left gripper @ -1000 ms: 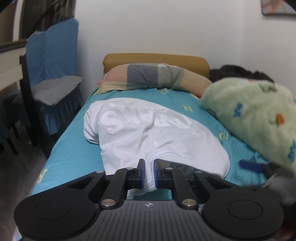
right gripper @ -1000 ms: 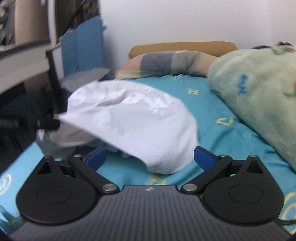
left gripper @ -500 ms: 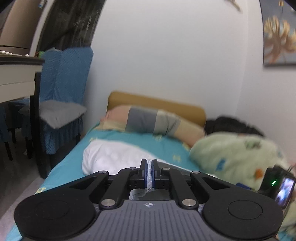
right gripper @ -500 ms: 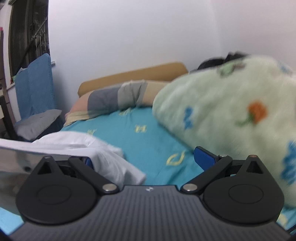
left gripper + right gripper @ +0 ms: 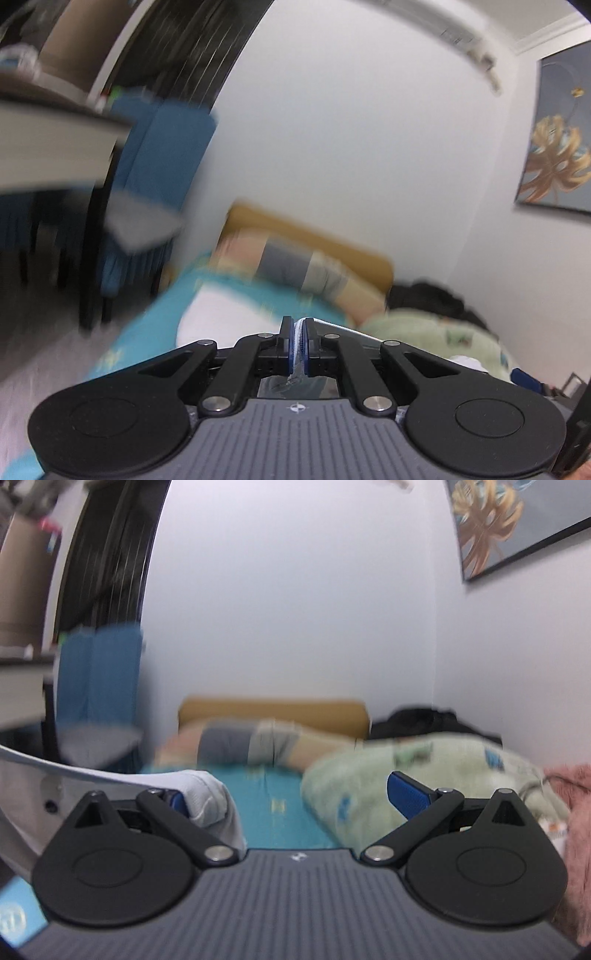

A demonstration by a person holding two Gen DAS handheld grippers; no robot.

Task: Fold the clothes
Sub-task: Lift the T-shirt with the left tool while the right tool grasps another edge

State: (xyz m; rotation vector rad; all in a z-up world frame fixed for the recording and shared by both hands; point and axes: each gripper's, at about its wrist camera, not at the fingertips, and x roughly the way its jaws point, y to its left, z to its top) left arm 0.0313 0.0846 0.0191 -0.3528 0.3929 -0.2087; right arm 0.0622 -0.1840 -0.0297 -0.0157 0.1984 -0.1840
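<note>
The white shirt (image 5: 218, 314) looks soft and blurry. It stretches along the blue bed (image 5: 147, 332), from the left gripper (image 5: 297, 341) toward the striped pillow (image 5: 291, 269). The left gripper is pinching a thin edge of the shirt. The right gripper (image 5: 291, 797) is spread wide, with white cloth bunched against its left finger.

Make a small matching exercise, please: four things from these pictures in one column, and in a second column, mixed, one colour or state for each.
Things:
1. left gripper
2. right gripper
3. bed sheet
4. blanket

Colour or state:
A. pale green with small prints
B. open
C. shut on the white shirt
D. turquoise

Pairs: 1-C, 2-B, 3-D, 4-A
</note>
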